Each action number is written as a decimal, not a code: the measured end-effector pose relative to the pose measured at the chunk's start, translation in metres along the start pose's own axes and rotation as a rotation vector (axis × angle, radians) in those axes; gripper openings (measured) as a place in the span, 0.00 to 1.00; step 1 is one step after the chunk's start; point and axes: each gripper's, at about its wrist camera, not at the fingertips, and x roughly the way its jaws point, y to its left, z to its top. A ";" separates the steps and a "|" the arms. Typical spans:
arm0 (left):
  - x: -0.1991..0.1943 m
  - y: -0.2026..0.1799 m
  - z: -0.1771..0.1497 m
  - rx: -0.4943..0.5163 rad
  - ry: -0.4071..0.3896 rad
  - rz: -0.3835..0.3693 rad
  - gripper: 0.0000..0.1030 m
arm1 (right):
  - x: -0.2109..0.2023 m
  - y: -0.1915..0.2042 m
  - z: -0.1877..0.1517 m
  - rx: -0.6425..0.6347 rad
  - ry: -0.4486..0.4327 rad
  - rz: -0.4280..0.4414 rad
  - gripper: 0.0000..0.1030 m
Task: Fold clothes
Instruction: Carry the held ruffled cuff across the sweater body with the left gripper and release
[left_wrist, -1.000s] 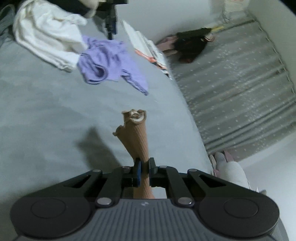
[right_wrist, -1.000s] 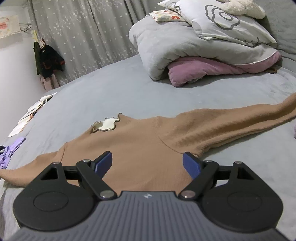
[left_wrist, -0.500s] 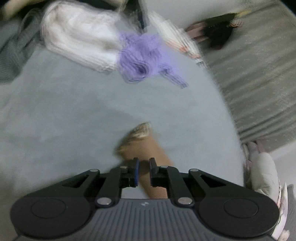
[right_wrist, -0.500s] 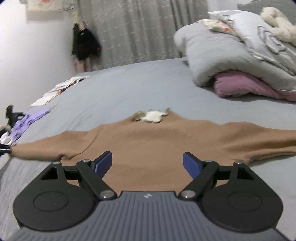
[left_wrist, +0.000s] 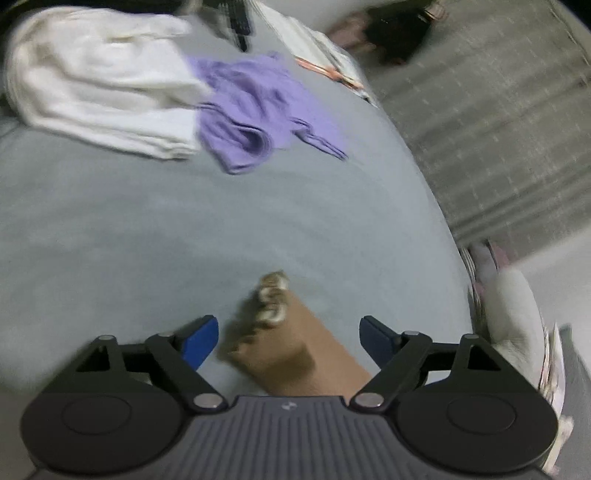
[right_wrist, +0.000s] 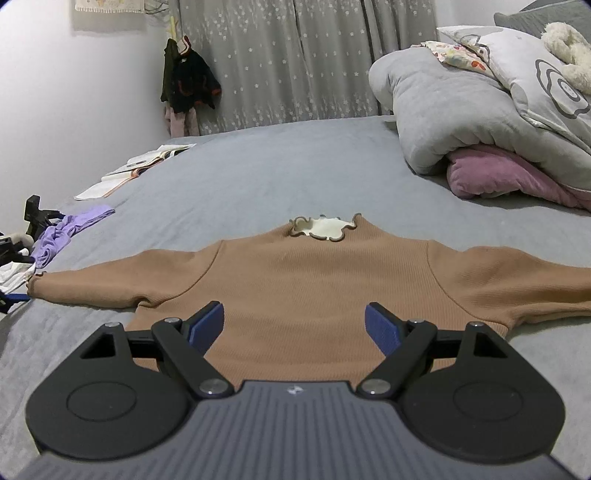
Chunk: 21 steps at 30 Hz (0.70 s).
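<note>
- The tan ribbed knit sweater (right_wrist: 314, 280) with a cream scalloped collar lies flat, front up, on the grey bedsheet (right_wrist: 295, 173), both sleeves spread out sideways.
- Its left sleeve cuff (left_wrist: 273, 299) rests on the sheet between the blue pads of the left gripper (left_wrist: 288, 338), whose jaws are opening; neither pad touches the cloth.
- The right gripper (right_wrist: 293, 323) hovers over the sweater's lower body with its jaws spread wide and nothing between them.
- The step looks like laying the garment out square. To do it well, I would let the cuff settle fully, smooth the small pucker at the armpit, then take each sleeve near its end for the fold inward.
- A second ago the left pads were clamped on that sleeve, holding it up off the bed; now it is released and lying down.
- The right view then showed the sweater skewed; now it sits squarely ahead.
- Further off lie a crumpled lilac garment (left_wrist: 251, 110), a white towel-like cloth (left_wrist: 99, 81), open books (right_wrist: 140, 166) and a heaped grey duvet (right_wrist: 461, 122).
</note>
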 end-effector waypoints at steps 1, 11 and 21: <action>0.004 -0.004 -0.002 0.040 0.006 0.015 0.79 | 0.000 0.000 0.000 0.000 0.000 0.000 0.82; 0.030 -0.042 -0.031 0.411 0.003 0.208 0.71 | 0.000 0.000 -0.001 0.005 -0.001 0.003 0.82; 0.012 -0.053 -0.030 0.335 -0.099 0.207 0.08 | -0.009 -0.011 0.004 0.040 -0.041 -0.025 0.82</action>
